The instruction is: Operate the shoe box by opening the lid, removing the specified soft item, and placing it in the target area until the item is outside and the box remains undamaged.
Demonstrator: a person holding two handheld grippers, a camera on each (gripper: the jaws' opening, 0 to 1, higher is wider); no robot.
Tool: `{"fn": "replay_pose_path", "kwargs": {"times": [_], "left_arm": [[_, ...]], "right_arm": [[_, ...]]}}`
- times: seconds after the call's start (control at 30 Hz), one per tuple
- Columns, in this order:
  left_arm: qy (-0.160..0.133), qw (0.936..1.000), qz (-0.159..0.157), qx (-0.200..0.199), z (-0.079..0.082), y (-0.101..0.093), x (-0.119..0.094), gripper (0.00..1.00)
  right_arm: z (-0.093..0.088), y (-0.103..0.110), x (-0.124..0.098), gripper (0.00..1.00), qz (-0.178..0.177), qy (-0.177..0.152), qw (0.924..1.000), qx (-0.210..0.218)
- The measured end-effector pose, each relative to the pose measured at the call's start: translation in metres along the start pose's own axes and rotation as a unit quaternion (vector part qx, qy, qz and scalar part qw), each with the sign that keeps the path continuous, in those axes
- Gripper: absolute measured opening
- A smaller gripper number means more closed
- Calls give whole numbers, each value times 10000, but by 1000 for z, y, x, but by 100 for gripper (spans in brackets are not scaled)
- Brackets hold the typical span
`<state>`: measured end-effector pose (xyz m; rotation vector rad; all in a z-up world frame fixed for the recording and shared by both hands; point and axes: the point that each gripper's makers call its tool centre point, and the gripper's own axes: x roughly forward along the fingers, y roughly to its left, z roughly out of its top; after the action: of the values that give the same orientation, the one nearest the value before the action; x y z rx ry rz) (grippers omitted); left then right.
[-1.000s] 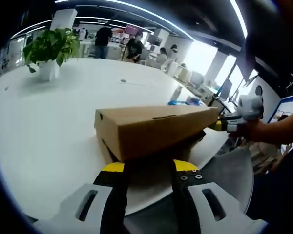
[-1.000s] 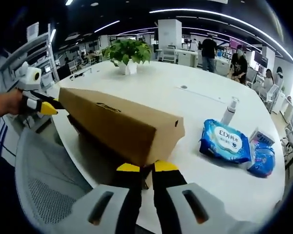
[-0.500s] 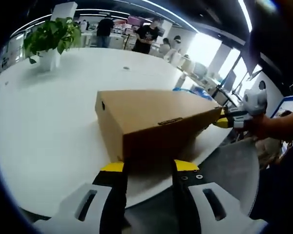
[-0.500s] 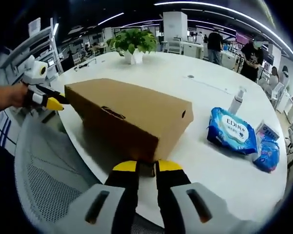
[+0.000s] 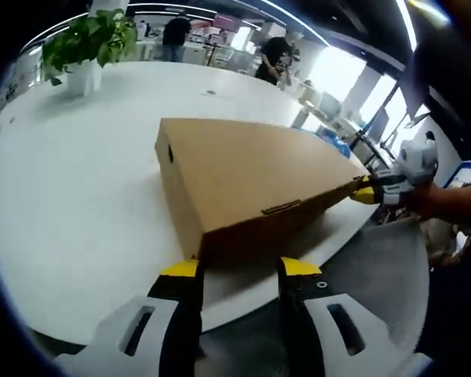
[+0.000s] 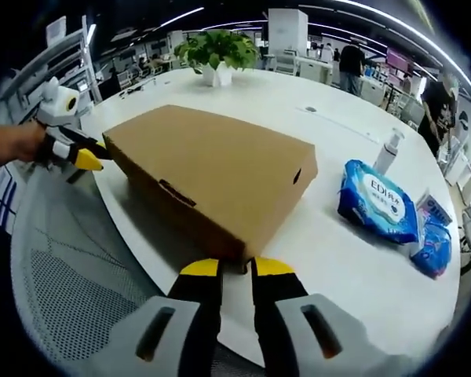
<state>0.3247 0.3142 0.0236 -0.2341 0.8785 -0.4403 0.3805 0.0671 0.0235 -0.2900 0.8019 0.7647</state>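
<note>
The shoe box (image 6: 212, 177) lies closed on the white bench (image 6: 330, 259), at its near edge. The left gripper (image 5: 239, 267) and right gripper (image 6: 235, 267) each meet a box end; whether their jaws clamp it, I cannot tell.

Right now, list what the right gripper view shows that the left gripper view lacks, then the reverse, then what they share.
Right gripper view: a blue wet-wipes pack, a smaller blue packet, a pump bottle, the mesh chair and a shelf rack.

Left gripper view: bright windows beyond the desks.

Shared: the cardboard shoe box on the white table, each gripper at one end of its lid, the potted plant, and people standing behind.
</note>
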Motion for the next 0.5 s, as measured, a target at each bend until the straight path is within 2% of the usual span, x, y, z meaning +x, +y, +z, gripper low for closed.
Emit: {"fn": "replay_pose_path", "kwargs": {"times": [0.3,0.43,0.5], "left_arm": [[195,9998,36,-63,-12,6,7,37],[206,9997,95,-27,-9,9,-10,38],[63,9998,178,109,2,8,-26,38]], "right_arm": [[-6,-6,-1,13,3,95,9999,31],[-4,-8,-17,14,7,42,9999,134],[2,-6,-33,14,23,-52,9999,92]]}}
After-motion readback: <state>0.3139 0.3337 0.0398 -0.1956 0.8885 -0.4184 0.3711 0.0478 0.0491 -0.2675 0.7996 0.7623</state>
